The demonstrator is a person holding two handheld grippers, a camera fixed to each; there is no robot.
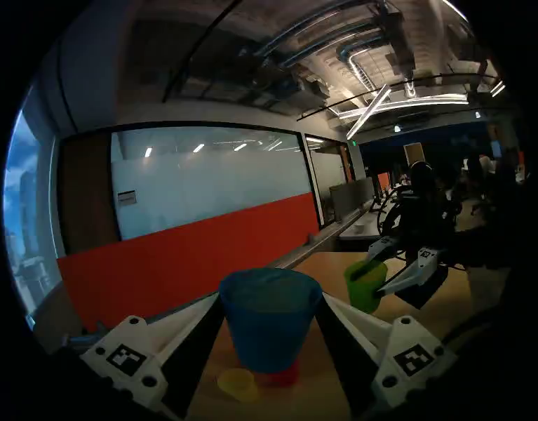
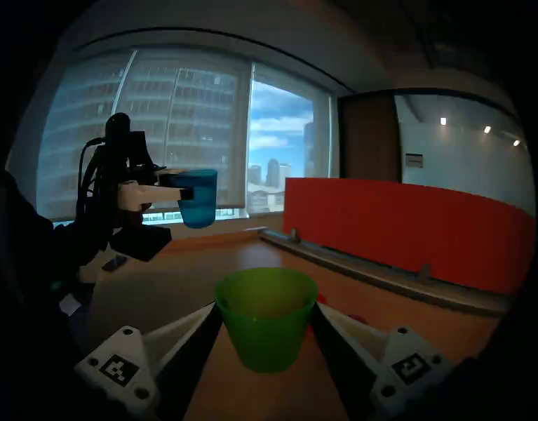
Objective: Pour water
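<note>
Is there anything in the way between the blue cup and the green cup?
Nothing visible. Only open air separates the blue cup from the green cup. The yellow cup and red cup sit lower, on the table, beneath the blue one.

Legible text: none. No word, number or brand can be read in either view.

Left gripper view:
- The left claw [image 1: 269, 303] carries a left-claw marker [image 1: 125, 358] on one finger and a second left-claw marker [image 1: 414, 360] on the other. Both are black-and-white block patterns on white squares, not characters.
- A white notice [image 1: 126, 198] is fixed to the glass wall [image 1: 212, 175]. Its print is too small to read.

Right gripper view:
- The right claw [image 2: 265, 309] carries a right-claw marker [image 2: 121, 366] and a second right-claw marker [image 2: 412, 368] of the same patterned type.
- The notice on the glass wall is again unreadable.
</note>
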